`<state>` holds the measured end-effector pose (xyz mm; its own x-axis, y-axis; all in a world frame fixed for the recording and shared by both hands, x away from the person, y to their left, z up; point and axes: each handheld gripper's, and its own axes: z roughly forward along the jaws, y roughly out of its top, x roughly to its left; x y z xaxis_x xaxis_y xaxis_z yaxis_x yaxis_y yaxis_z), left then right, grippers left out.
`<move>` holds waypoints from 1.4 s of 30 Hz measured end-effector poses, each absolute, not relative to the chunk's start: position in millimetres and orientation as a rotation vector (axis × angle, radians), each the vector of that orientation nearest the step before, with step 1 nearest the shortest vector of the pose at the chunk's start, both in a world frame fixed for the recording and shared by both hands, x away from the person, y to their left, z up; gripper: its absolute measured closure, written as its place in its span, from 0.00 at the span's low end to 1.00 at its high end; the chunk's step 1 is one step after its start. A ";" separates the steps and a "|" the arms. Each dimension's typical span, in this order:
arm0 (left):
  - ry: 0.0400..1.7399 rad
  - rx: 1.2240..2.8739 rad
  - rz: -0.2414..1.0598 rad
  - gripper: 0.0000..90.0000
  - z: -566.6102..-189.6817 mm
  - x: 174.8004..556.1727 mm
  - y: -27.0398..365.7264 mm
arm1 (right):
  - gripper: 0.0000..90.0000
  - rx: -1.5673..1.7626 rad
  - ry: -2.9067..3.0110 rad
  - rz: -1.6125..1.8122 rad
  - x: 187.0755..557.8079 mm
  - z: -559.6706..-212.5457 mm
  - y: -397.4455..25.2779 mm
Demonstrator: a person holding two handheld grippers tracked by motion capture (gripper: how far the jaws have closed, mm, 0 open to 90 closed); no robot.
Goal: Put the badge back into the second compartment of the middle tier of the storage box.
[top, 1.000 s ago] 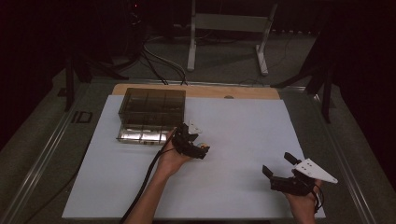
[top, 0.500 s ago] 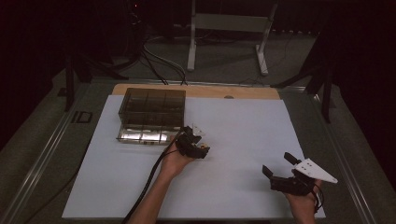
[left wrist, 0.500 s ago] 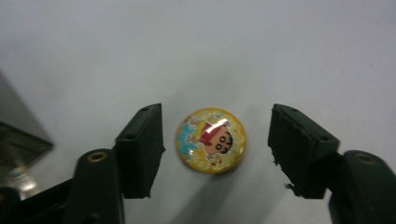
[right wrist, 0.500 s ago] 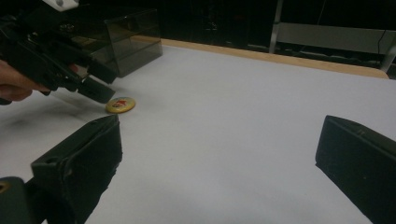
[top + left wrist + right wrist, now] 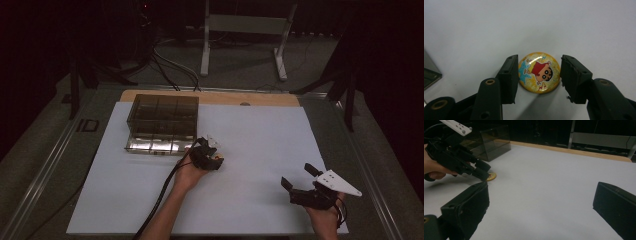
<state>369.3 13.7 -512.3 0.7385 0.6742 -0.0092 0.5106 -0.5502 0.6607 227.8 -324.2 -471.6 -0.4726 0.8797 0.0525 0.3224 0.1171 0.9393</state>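
Left gripper (image 5: 207, 152) has shifted slightly right, away from the box (image 5: 162, 122); right gripper (image 5: 305, 185) unchanged. High view: left one sits just off the box's front right corner on the white sheet (image 5: 260, 145), right one well apart from the box, jaws spread, empty. Left gripper view: jaws straddle a round cartoon badge (image 5: 539, 72) lying flat, one jaw touching its edge, the other a gap away, not clamped. Right gripper view: badge (image 5: 491, 176) under the left gripper's tips, near the box. Risk: flat, glossy badge may skid or pop out when squeezed by its thin edge.

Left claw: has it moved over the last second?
Yes, slightly. In the high view the left claw has edged right, away from the compartment box, and now straddles the round badge.
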 end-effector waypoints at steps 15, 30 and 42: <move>0.900 2.300 0.314 0.54 -516.6 370.4 13.8 | 0.00 1.158 1.871 1.350 227.8 -471.8 -323.3; 0.904 2.298 0.293 0.54 -516.5 375.5 10.3 | 0.00 1.154 1.879 1.349 228.2 -472.1 -321.5; 0.926 2.288 0.307 0.53 -517.6 377.5 6.5 | 0.00 1.151 1.887 1.348 228.5 -472.4 -320.9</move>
<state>377.5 6.5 -517.6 0.7240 0.6894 -0.0230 0.5394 -0.5451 0.6418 228.5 -320.9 -472.4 -0.4854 0.8731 0.0459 0.3268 0.1325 0.9358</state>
